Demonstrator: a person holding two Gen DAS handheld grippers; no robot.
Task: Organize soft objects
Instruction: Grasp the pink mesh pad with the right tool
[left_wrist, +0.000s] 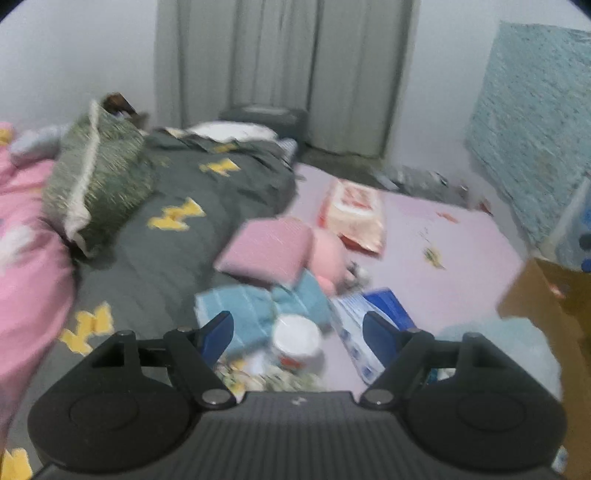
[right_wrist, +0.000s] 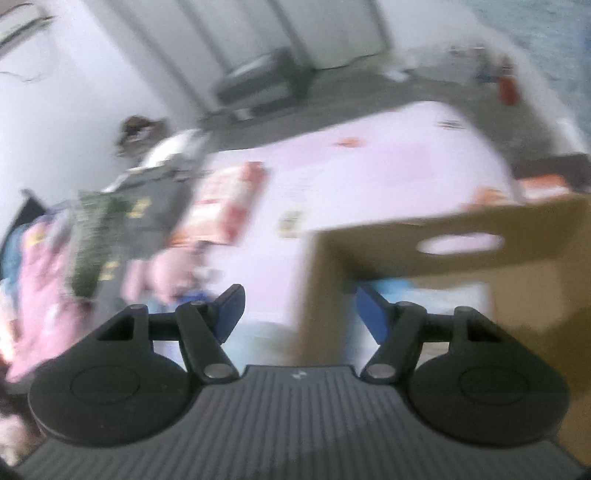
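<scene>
Left gripper (left_wrist: 297, 332) gaping wide, holding nothing, hovering over a white-lidded jar (left_wrist: 296, 341) sitting between the blue fingers (left_wrist: 218, 330). Just beyond, lying crumpled on the pink sheet (left_wrist: 461, 251): blue towel (left_wrist: 251, 306), folded pink cloth (left_wrist: 266, 247) behind it, pink plush (left_wrist: 328, 258) touching its right side. Blue-white box (left_wrist: 373, 321) lying near right, wipes pack (left_wrist: 354, 214) farther. Grey quilt (left_wrist: 177, 236) and green pillow (left_wrist: 99, 177) sitting left. Right gripper (right_wrist: 299, 310) also standing open and empty, blurred, hanging at the near left corner of the cardboard box (right_wrist: 461, 258); something pale blue showing inside, too blurred for telling what.
</scene>
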